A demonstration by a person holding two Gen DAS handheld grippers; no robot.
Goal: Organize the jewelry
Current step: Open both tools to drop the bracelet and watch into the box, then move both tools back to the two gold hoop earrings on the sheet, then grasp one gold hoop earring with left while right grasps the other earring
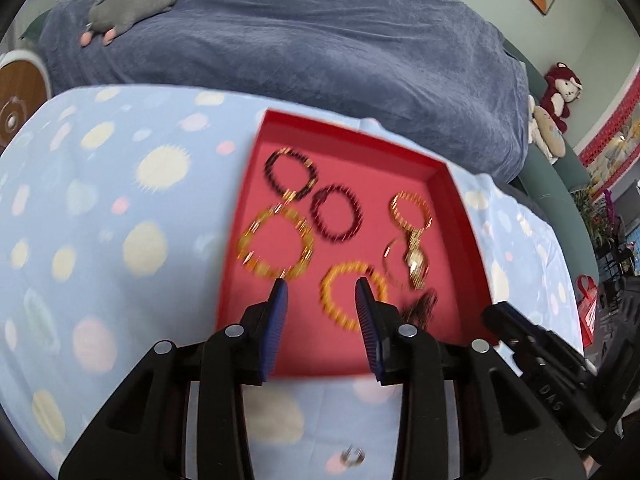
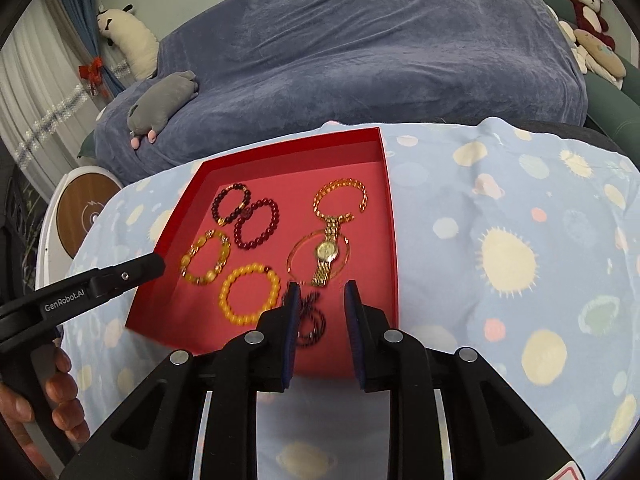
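A red tray (image 1: 460,200) (image 2: 390,240) lies on the spotted blue cloth. In it lie several bead bracelets, among them a yellow one (image 1: 352,294) (image 2: 248,294), an amber one (image 1: 276,242) (image 2: 206,256) and a dark red one (image 1: 336,214) (image 2: 256,222), plus a gold watch (image 1: 416,260) (image 2: 326,252), a gold chain bracelet (image 2: 340,198) and a dark necklace (image 2: 312,320). My left gripper (image 1: 322,286) is open and empty above the yellow bracelet. My right gripper (image 2: 320,290) is open and empty above the dark necklace. A small silver piece (image 1: 352,456) lies on the cloth outside the tray.
A sofa under a blue-grey cover (image 1: 320,32) (image 2: 360,40) stands behind the table, with a grey plush (image 1: 132,4) (image 2: 164,100) on it. A round white and wood device (image 2: 84,204) sits to the left. More plush toys (image 1: 560,92) sit at the right.
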